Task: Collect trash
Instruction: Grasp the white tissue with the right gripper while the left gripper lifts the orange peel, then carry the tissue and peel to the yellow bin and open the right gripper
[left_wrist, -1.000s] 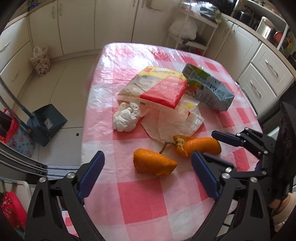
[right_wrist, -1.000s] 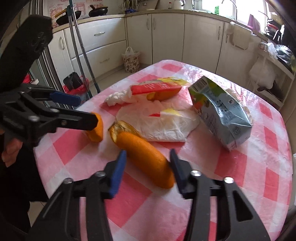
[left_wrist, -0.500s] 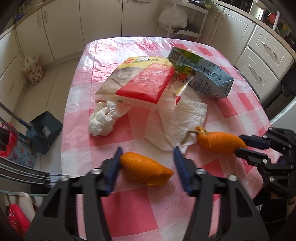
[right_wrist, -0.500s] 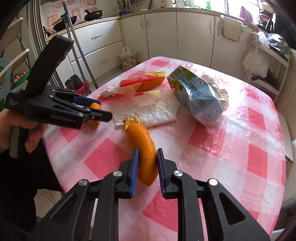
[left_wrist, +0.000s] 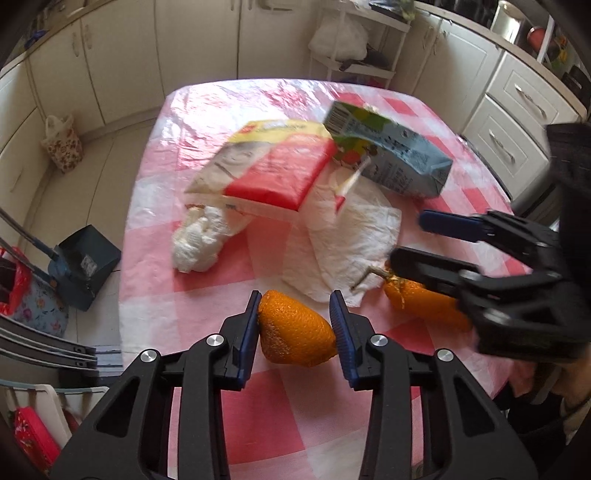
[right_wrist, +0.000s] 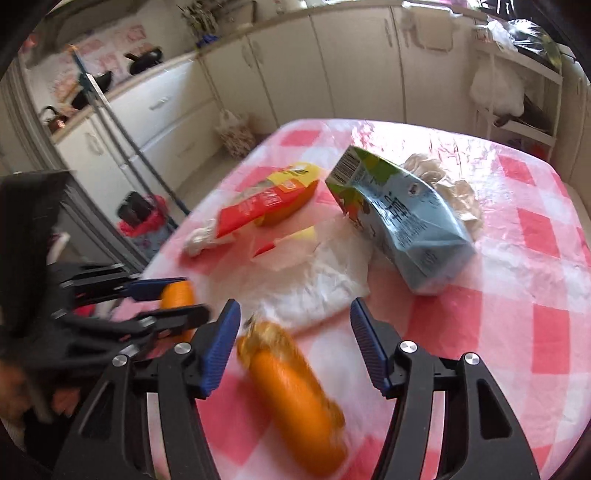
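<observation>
Now my left gripper (left_wrist: 295, 325) pinches orange peel chunk (left_wrist: 293, 334), lower centre. My right gripper (right_wrist: 293, 345) spread wide; long peel (right_wrist: 291, 398) lies between fingers, axis slanting toward lower right.

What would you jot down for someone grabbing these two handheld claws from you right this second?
Left claw: shut on the orange peel chunk.
Right claw: open, the long orange peel lying loose between its fingers on the checked table.
Still on the table: blue carton, red-and-yellow packet, crumpled tissue, white paper wrapper.
Done: nothing binned yet. Left: all of it.
</observation>
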